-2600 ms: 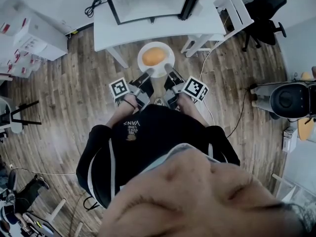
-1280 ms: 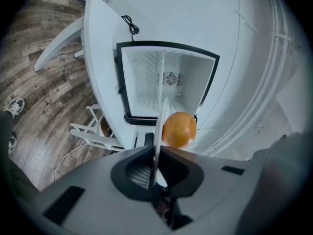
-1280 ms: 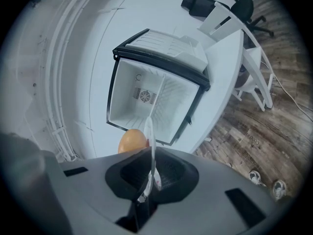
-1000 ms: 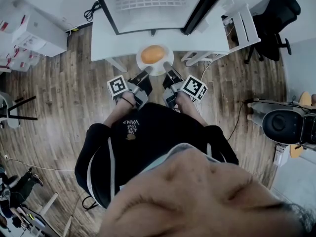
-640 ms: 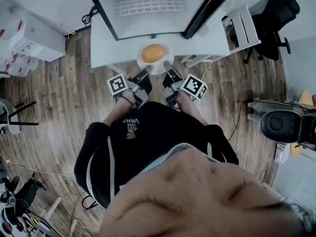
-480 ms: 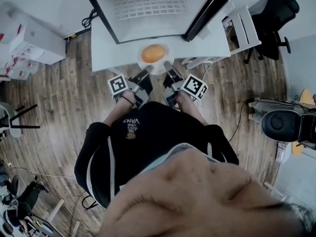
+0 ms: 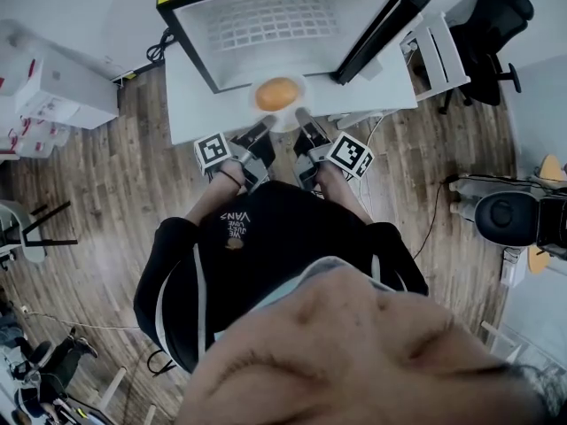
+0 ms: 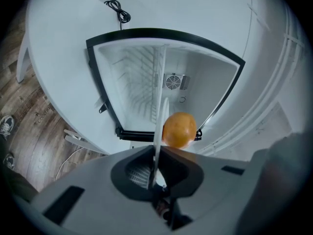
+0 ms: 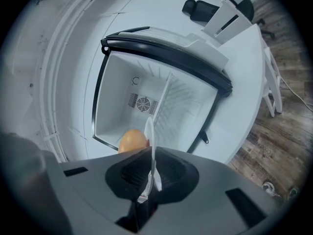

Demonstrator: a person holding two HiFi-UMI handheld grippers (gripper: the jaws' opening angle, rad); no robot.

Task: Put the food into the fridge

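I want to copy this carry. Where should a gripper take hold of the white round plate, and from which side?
Grip the thin near rim of the white round plate, coming in level from the person's side, beside the round orange food. The plate lies flat, food at its centre; the left gripper and right gripper are shut on that rim.

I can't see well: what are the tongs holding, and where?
A white plate carrying orange food: left tongs pinch its left rim, right tongs its right rim.
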